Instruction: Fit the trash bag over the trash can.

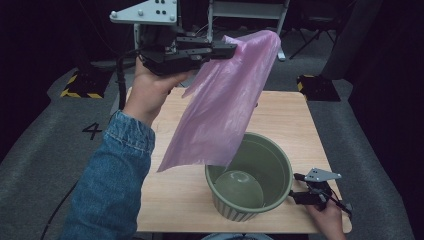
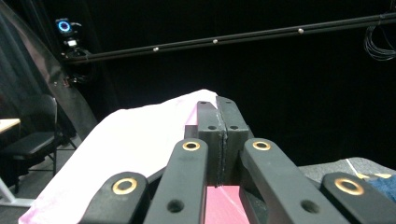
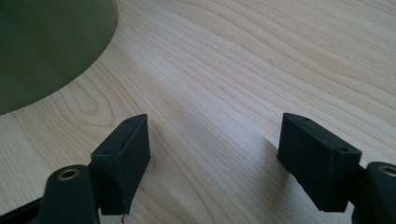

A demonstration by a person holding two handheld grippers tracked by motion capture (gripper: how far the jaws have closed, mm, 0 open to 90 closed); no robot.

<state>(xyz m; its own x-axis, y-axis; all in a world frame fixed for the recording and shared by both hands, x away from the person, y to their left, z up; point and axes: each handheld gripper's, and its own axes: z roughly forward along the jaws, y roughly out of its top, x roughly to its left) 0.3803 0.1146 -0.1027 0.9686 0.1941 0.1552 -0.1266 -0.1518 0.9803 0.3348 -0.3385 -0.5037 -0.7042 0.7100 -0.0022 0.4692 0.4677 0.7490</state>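
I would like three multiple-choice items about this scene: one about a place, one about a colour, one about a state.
1. Where does the green bucket stand?
A. on the table
B. on the floor
C. on a chair

2. What colour is the plastic bag?
A. blue
B. pink
C. yellow

3. How are the fingers of the right gripper?
A. shut on the bag
B. shut on the bucket rim
C. open, holding nothing

Answers: 1 A, it rests on the wooden top; 2 B, the bag held up by the left gripper is pink; 3 C, bare wood shows between them.
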